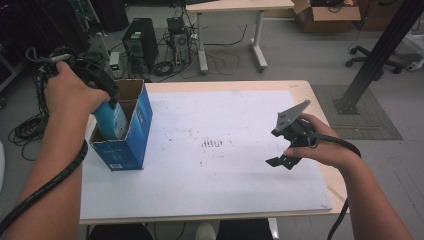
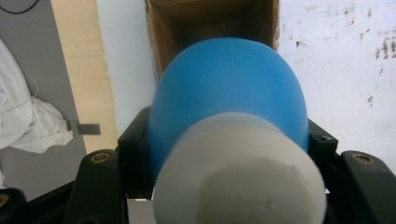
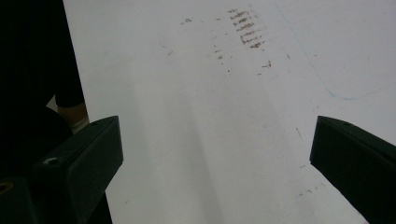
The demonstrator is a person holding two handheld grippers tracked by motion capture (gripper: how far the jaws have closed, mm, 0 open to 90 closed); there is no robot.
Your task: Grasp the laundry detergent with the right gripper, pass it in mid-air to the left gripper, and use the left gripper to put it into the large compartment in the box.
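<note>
A wide white sheet [image 1: 240, 135] covers most of the light wooden table [image 1: 320, 100]; it carries a patch of small brown smudges near its middle, and the same marks show in the right gripper view on the sheet [image 3: 219, 116].

At the left edge of the sheet stands a tall blue carton [image 1: 131, 135] with its top flaps open, brown cardboard showing inside and a small white label low on its near face. In the left gripper view its open mouth [image 2: 210, 23] lies straight ahead, just beyond the bottle.

The blue bottle [image 1: 113, 120] is smooth, matte, light blue plastic with a rounded shoulder and a wide white cylindrical cap. In the high view it hangs partly inside the carton's top opening, tilted, its lower part below the rim and a pale label on its side. In the left gripper view the bottle [image 2: 229, 102] shows a faint moulded seam running over the blue body, and the white cap sits nearest the camera.

The left gripper [image 1: 102, 82] is clamped on the bottle, one black jaw pressing each side of the blue body, above the carton at the far left.

The right gripper [image 1: 281, 161] rests low over the sheet at the right, well apart from the carton, its jaws [image 3: 210, 154] spread wide with bare sheet between them.
</note>
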